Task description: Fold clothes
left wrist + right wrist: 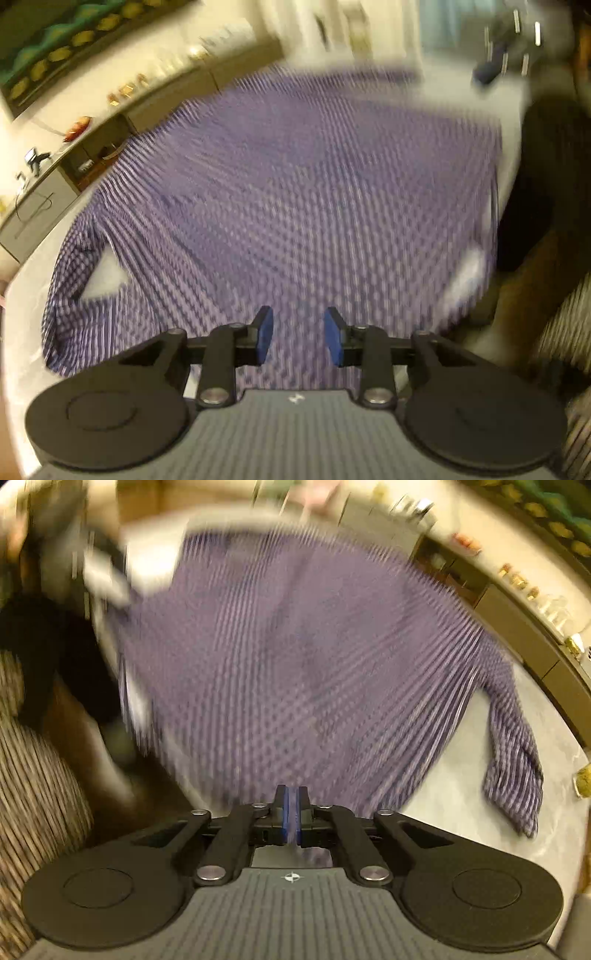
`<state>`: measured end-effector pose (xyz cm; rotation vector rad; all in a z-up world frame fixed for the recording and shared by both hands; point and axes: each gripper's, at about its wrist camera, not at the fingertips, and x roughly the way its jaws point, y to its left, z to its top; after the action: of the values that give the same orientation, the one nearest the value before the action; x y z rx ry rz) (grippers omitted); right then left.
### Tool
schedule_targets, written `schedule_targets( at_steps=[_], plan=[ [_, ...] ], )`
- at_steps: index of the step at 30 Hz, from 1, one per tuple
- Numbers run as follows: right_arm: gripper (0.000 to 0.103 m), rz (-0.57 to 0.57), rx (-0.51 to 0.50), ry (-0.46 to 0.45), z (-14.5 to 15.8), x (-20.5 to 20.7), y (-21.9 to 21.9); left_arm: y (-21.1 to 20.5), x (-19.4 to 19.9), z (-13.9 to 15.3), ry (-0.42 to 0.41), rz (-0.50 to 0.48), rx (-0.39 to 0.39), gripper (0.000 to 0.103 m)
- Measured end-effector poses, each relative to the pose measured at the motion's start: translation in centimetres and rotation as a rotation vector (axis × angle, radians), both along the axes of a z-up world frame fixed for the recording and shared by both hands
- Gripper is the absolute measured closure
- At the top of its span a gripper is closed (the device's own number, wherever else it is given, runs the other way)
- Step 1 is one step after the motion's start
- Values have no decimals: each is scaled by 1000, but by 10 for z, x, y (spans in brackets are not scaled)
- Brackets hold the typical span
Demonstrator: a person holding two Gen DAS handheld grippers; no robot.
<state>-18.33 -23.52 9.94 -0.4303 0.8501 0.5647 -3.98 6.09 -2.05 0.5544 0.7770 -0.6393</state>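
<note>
Purple checked shirt (295,192) lies mostly spread on the bench (461,805); my right fingers (291,812) pinch its hem, left fingers (298,334) spread.

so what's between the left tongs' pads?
Nothing gripped: the left tongs stand open, with only the purple checked shirt showing beyond the gap, in the left wrist view.

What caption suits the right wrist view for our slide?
Right gripper, jaws shut on the edge of a purple checked shirt spread over a pale table.
</note>
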Motion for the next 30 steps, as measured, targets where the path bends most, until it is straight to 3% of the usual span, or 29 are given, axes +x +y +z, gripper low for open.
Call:
schedule_targets(
  at_steps=[2,3,7,9,11,15,18,20,21,23,24,25,28,30],
  plan=[
    [96,-73,56,-64,7,24,0,-3,22,17,-15,46,-112,72],
    [94,-111,62,-85,3,40,3,-10,36,12,2,66,-123,73],
    [94,-165,-36,-13,-54,97,12,-14,78,-38,81,139,5,74],
    [94,-174,-74,56,-77,103,4,4,80,-44,140,197,-24,73],
    [95,-154,-104,110,-86,95,-8,23,81,-51,200,255,-54,73],
    [94,-87,-176,184,-75,76,-15,31,63,-46,231,237,41,74],
    [94,-32,-228,190,-60,80,-14,31,57,-21,159,210,39,76],
    [94,4,-262,195,-50,82,-14,31,75,7,85,229,-36,75],
    [92,1,-253,172,-41,91,-13,28,90,18,49,250,-71,71],
    [78,-70,-159,58,-14,131,-13,19,129,30,-2,281,-113,64],
    [65,-103,-114,13,-6,153,-12,11,153,31,-18,306,-131,62],
    [59,-141,-71,-30,-1,178,-10,6,181,27,-20,336,-145,62],
    [59,-238,-18,-89,-11,258,-1,-10,262,9,-3,435,-168,63],
    [59,-294,-19,-105,-27,307,5,-13,306,-9,-14,482,-139,65]
  ],
)
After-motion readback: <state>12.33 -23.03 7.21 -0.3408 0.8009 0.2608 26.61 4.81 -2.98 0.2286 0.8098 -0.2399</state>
